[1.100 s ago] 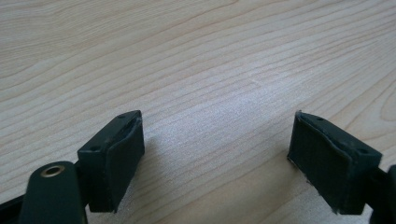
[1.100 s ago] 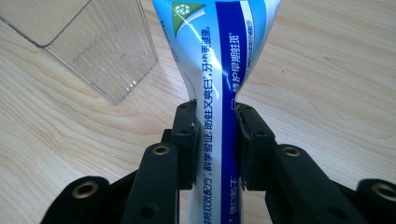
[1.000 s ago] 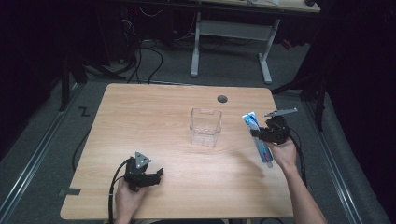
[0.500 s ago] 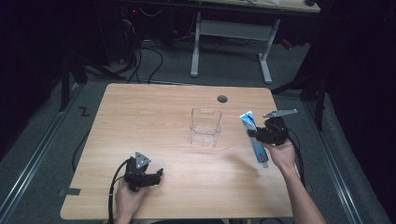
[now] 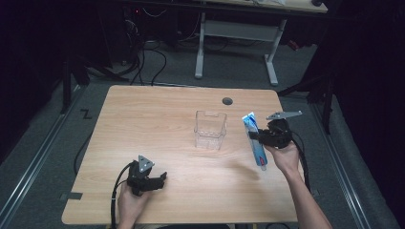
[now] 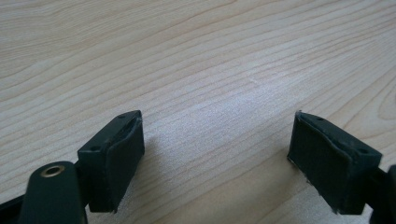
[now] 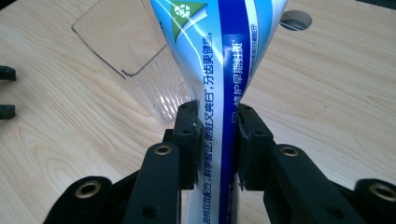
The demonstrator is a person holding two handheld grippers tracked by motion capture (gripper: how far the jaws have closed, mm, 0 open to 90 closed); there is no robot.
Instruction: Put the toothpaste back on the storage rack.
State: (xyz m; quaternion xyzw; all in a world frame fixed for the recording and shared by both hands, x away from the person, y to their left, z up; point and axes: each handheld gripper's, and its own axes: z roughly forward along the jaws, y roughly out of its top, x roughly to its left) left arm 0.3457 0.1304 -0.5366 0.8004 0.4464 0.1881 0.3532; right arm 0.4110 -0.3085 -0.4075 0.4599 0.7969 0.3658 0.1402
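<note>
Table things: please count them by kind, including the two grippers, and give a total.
Toothpaste tube: 1, held above the table
Clear plastic container: 1
Grippers: 2, left gripper and right gripper
Total: 4

Your desk (image 5: 157,124) is a light wood-grain top with rounded corners, standing on a grey floor (image 5: 43,143). A clear plastic container (image 5: 209,130) stands upright on it, a little right of the middle and open at the top. Near the far edge, right of centre, a small round cable hole (image 5: 227,101) is set into the top.
</note>
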